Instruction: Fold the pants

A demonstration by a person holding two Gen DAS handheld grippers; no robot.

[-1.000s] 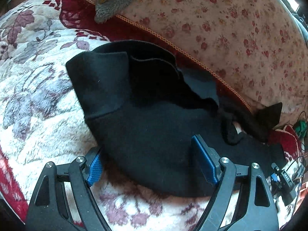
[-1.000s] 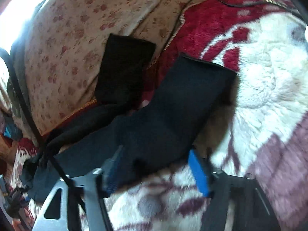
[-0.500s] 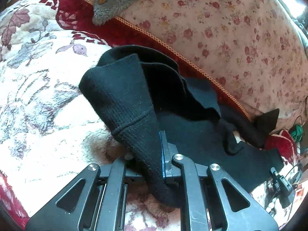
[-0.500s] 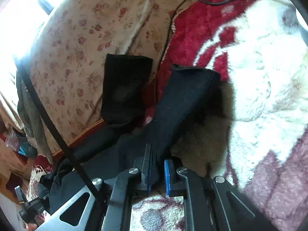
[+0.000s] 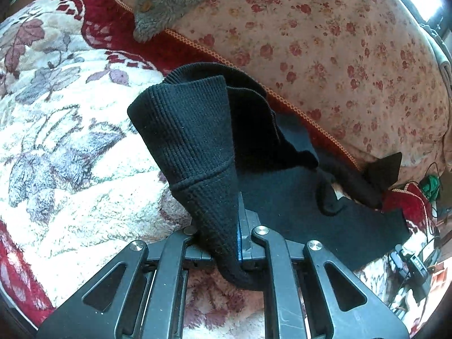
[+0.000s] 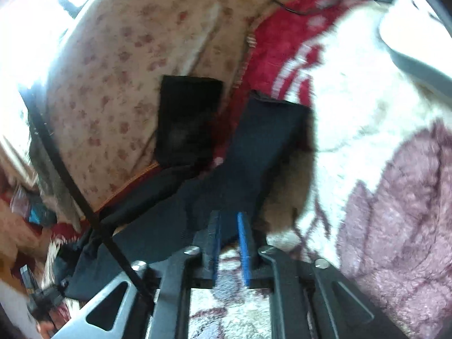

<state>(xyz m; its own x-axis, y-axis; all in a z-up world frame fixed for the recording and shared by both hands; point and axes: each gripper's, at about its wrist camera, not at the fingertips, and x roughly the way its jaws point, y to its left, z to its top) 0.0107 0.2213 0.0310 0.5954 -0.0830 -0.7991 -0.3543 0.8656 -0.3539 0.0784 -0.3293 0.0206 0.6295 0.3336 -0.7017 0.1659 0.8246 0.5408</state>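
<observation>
In the left wrist view the left tongs [image 5: 236, 243] sit at the bottom centre of the frame, closed tight on the ribbed waistband end of the black pants [image 5: 197, 147]. The pinched cloth rises from the jaws towards the middle of the frame, and the rest of the garment trails off to the right and lower right across the flowered blanket [image 5: 70, 130]. One strip lies along the blanket's red border, under the rose-print cushion [image 5: 339, 50] that fills the upper right. A grey fleece [image 5: 158, 2] hangs over the cushion at top centre, well apart from the pants. So the long axis runs from these tongs out to the right edge.

In the right wrist view — rather blurred — the right tongs [image 6: 230, 243] are at bottom centre, and their jaws have just been opening: a narrow gap shows between the blue pads, and the edge of a pant leg [image 6: 254, 152] lies in that gap, seemingly loose rather than pressed. This leg runs up from the jaws to its cuff in the middle of the frame; the other leg [image 6: 186, 121] lies further left, up against the cushion. The body of the pants stretches off to the lower left.

The fold probably turns on this: each pair of tongs stands at an opposite end of the long axis, waist at the left, legs at the right, but only the waist end looks firmly held.
</observation>
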